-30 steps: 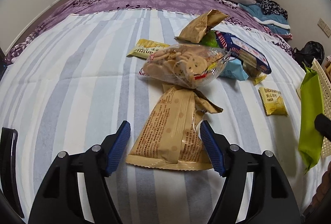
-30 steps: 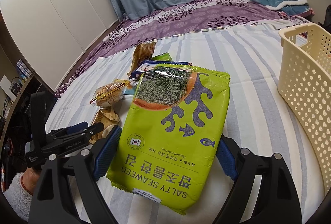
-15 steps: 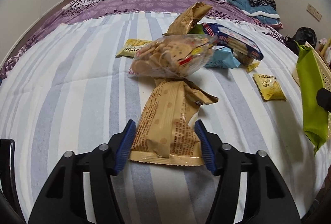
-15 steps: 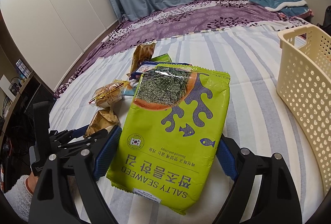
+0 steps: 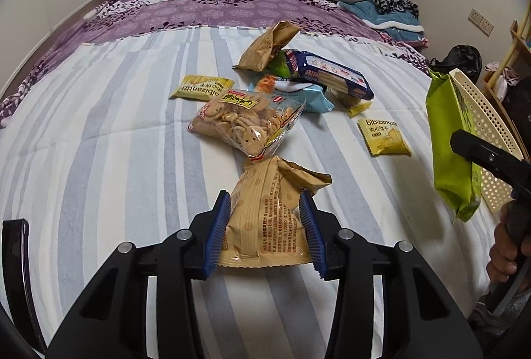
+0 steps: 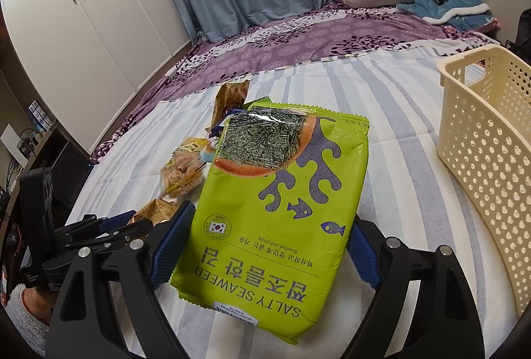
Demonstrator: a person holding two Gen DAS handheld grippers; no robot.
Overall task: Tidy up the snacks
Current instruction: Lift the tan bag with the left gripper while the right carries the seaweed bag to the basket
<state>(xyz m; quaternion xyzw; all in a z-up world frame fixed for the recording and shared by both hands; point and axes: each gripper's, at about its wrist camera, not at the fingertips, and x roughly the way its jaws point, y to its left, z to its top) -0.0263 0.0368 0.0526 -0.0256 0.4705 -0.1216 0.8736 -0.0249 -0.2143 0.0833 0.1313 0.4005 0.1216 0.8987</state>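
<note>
Each claw is matte black plastic: two angular arms with triangular cut-outs and silver round screw heads, tipped with ribbed blue pads, on the left claw (image 5: 265, 229) and the right claw (image 6: 265, 251) alike; a fuzzy grey-white sleeve (image 6: 25, 319) covers the left wrist

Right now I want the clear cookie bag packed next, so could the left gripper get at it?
Probably not yet. The left gripper has just closed on the tan snack bag, so its jaws are occupied. The clear cookie bag lies just beyond with nothing on top; the way is free once the tan bag is dropped.
</note>
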